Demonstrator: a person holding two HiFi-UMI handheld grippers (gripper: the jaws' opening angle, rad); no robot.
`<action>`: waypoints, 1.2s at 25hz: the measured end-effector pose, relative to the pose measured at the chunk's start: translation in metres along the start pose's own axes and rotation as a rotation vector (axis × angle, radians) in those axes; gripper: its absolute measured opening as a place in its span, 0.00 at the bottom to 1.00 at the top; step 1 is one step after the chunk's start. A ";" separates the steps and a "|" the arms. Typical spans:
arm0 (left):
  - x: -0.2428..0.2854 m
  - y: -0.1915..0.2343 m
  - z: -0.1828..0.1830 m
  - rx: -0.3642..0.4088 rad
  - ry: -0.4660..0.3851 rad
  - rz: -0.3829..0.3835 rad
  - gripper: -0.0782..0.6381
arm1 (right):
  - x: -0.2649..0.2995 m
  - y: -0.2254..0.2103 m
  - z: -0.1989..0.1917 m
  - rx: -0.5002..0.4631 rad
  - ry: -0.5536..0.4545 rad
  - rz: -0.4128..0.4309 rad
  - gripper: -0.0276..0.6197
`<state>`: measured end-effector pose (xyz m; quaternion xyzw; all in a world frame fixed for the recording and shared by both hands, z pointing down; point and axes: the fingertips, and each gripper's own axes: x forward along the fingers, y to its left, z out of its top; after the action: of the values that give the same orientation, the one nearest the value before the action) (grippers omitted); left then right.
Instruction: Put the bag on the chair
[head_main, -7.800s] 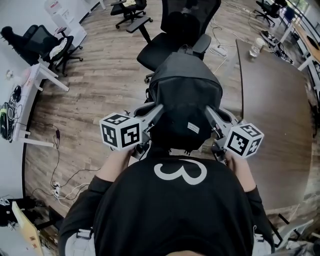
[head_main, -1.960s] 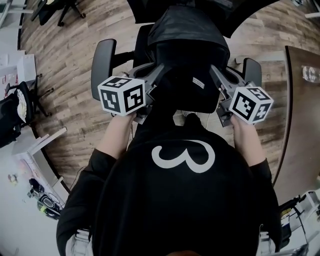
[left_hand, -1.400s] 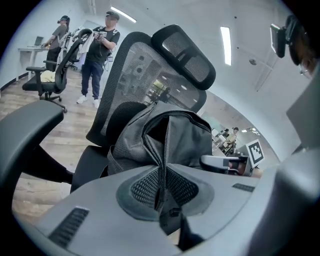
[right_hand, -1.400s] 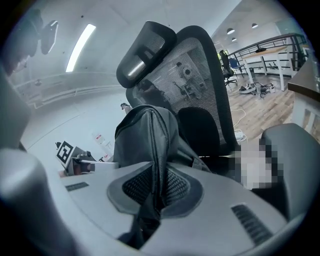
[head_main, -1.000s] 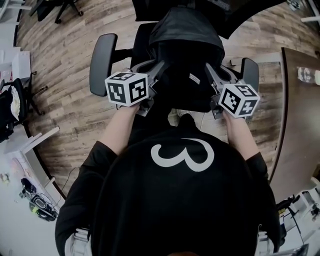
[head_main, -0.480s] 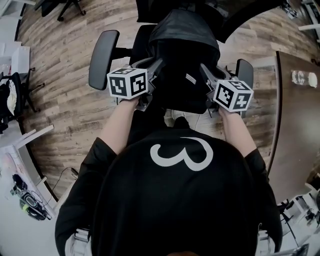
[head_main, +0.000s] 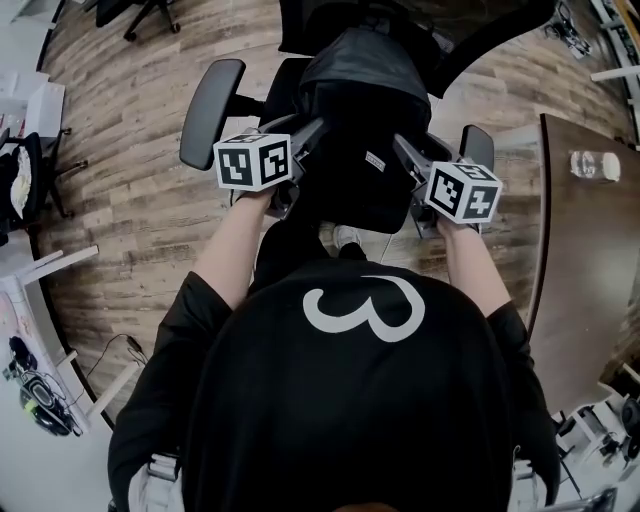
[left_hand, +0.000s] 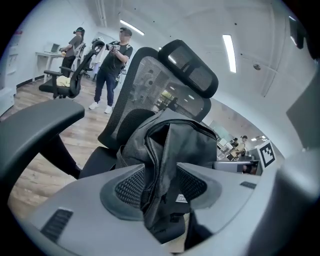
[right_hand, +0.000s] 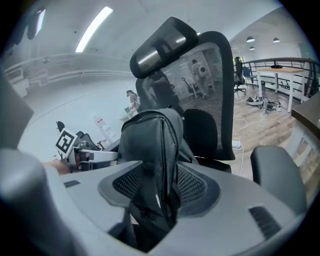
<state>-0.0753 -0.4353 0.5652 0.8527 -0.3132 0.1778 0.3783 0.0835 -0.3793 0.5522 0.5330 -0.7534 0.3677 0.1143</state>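
The black backpack stands upright on the seat of the black mesh office chair, leaning against its back. My left gripper is at the bag's left side and my right gripper at its right side. In the left gripper view the left gripper has a fold of the bag between its pads. The right gripper likewise has the bag's edge between its pads. Both pairs of jaws have just been opening and stand wide, with the fabric loose between them.
The chair's armrests flank the bag, with the mesh back behind it. A wooden table with a bottle is at the right. White desks stand at the left. Two people stand far off.
Since the earliest frame the bag has been carried to the chair and now rests on its seat. Over the last second both grippers stay beside the bag with little shift.
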 end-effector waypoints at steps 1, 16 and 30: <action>-0.004 -0.003 0.000 -0.003 -0.005 0.000 0.38 | -0.005 0.000 0.002 -0.002 -0.005 0.000 0.35; -0.101 -0.127 0.022 0.048 -0.167 -0.105 0.40 | -0.125 0.095 0.059 -0.174 -0.128 0.311 0.28; -0.213 -0.211 0.048 0.208 -0.278 -0.325 0.16 | -0.176 0.201 0.060 -0.254 -0.182 0.469 0.11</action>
<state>-0.0893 -0.2770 0.3067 0.9427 -0.2007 0.0267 0.2652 -0.0101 -0.2613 0.3236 0.3564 -0.9034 0.2374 0.0238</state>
